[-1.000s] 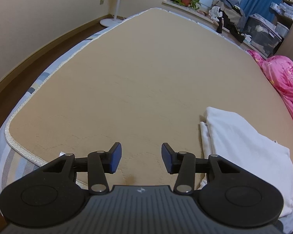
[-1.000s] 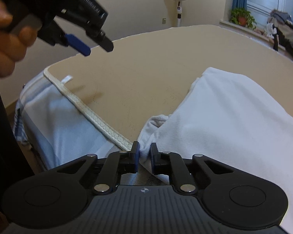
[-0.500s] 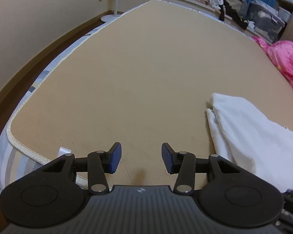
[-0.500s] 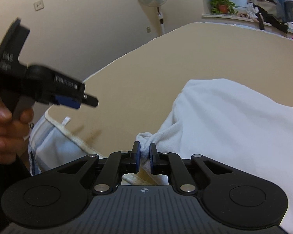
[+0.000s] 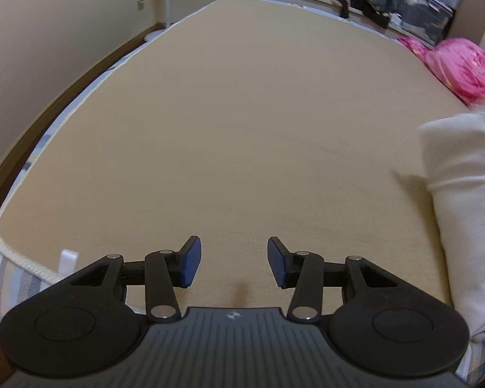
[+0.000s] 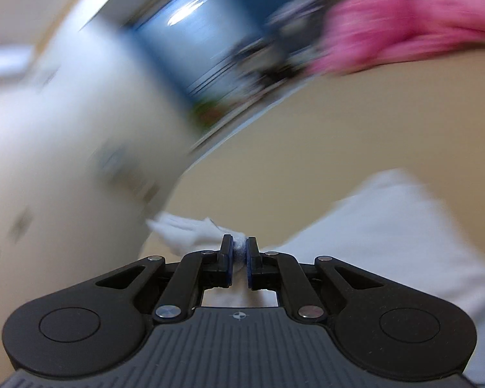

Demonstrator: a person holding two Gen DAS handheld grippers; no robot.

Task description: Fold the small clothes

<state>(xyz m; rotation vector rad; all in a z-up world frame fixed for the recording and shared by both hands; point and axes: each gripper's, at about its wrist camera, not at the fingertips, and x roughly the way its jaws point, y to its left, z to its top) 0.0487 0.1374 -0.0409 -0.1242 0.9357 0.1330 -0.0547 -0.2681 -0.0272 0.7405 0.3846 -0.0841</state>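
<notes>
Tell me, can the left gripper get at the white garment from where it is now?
Probably yes. The left gripper is open with nothing between its pads, and only bare tan mattress cover lies between it and the white garment off to its right.

The tan bed cover [image 5: 242,113] lies bare and open ahead of the left gripper [image 5: 234,266], free right up to the far edge. On the right the white garment [image 5: 462,200] bulks up, with a pink quilt [image 5: 462,64] behind it blocking that side
</notes>
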